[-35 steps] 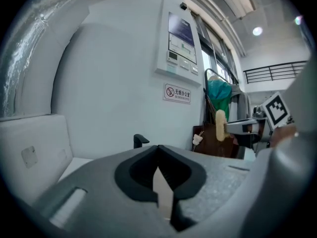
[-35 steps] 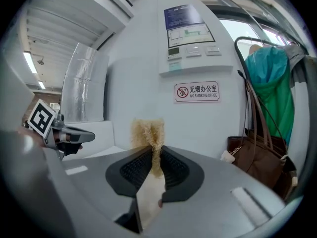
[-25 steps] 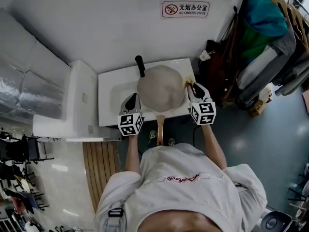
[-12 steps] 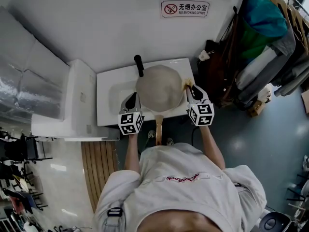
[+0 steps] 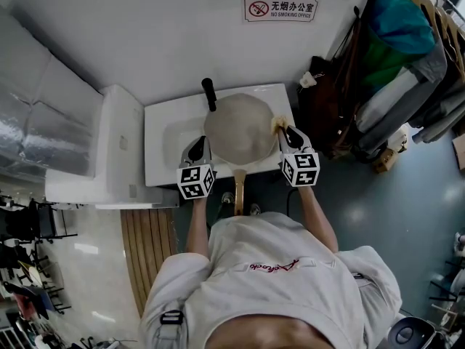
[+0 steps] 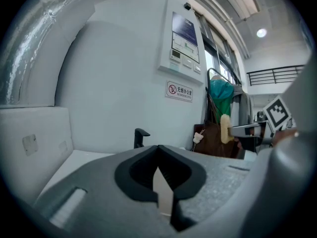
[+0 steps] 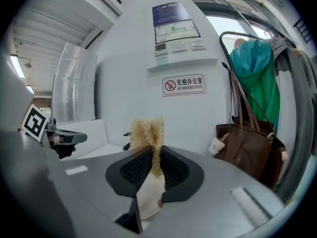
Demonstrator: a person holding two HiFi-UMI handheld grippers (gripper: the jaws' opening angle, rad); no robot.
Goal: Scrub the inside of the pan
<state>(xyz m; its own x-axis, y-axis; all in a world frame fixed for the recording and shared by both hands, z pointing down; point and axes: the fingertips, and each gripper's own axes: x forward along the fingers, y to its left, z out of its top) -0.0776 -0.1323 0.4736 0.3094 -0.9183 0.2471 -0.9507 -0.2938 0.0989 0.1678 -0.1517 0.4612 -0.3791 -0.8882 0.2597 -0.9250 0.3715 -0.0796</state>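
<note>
holding left tool (image 5: 197,148) shut on nothing at 8 o'clock of the pan (image 5: 240,131), itself on the sink (image 5: 163,122), handle at 6. pinching a yellow scrubber (image 5: 277,125) in right tool (image 5: 285,131) at the 3 o'clock rim. apparently barely begun: whole inside left to scrub.

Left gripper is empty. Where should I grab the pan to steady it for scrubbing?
I'd take the wooden handle: it sticks out past the front edge of the sink toward the person, clear of the pan. Bring the left gripper in from the handle's left, jaws across its narrow width.
</note>
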